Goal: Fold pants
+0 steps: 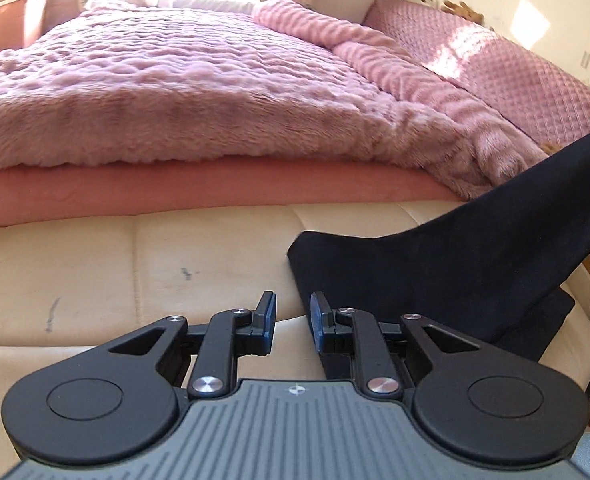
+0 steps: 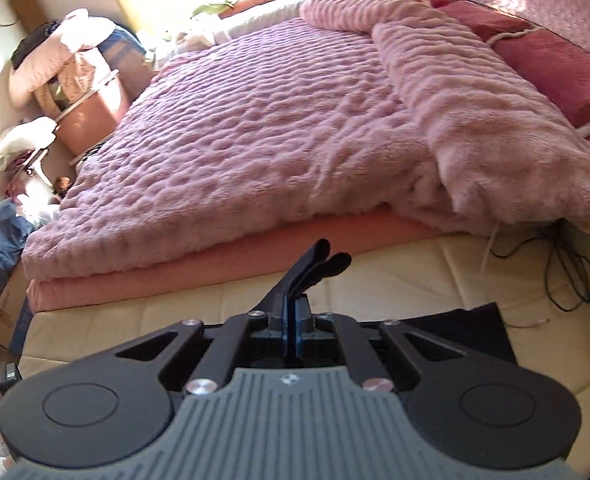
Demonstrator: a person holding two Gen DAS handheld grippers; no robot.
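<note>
The black pants [image 1: 455, 264] lie on the cream quilted mattress [image 1: 135, 264] at the right, with one part pulled up toward the upper right. My left gripper [image 1: 293, 312] is open and empty, its blue-padded fingers just left of the pants' near edge. My right gripper [image 2: 295, 320] is shut on a pinched fold of the black pants [image 2: 315, 266], which sticks up past the fingertips. More of the pants [image 2: 463, 328] lies flat under and to the right of it.
A fluffy pink blanket [image 1: 175, 92] over a salmon sheet [image 1: 175, 188] covers the bed beyond the mattress strip. A pink quilted headboard [image 1: 515, 68] runs along the right. Thin cables [image 2: 567, 264] lie on the mattress at right. Clutter and a bin [image 2: 87, 116] stand left of the bed.
</note>
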